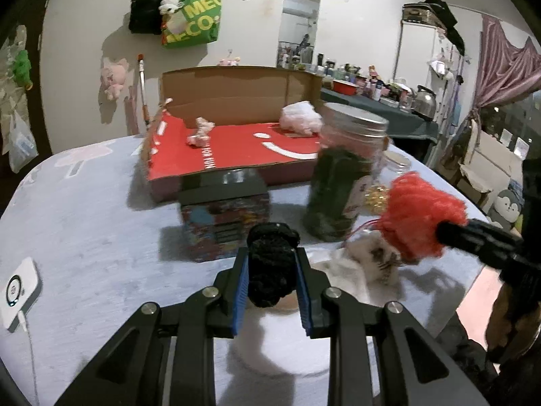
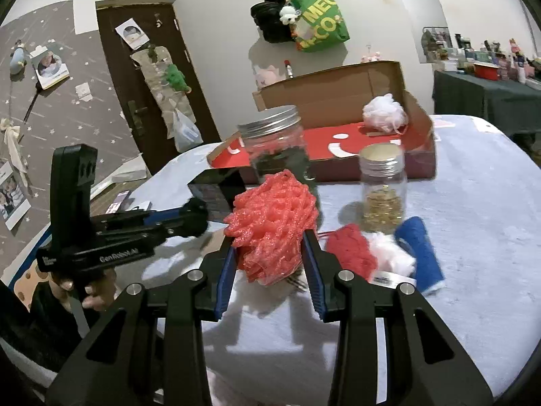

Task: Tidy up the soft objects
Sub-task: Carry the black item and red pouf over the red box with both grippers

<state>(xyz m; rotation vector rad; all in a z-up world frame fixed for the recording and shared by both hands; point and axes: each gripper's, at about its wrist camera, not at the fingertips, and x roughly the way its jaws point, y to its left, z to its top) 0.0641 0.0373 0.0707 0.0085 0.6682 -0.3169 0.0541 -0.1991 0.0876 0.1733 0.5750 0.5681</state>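
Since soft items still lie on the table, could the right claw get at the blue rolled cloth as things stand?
Probably not yet: the right claw is shut on the red mesh pouf. The blue rolled cloth lies unobstructed just to its right, so reach looks fine once emptied.

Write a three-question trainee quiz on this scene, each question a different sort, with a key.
1. True or false: the left gripper holds a black puff.
2. Multiple choice: What does the right gripper clamp? A) a blue roll B) a red mesh puff C) a jar
3. Fill in: the white puff lies in the ____.

Key:
1. True; it sits between the blue pads.
2. B: the red mesh puff. The blue roll lies on the table, and the big jar and small jar stand there too.
3. Box, open, with a red floor.
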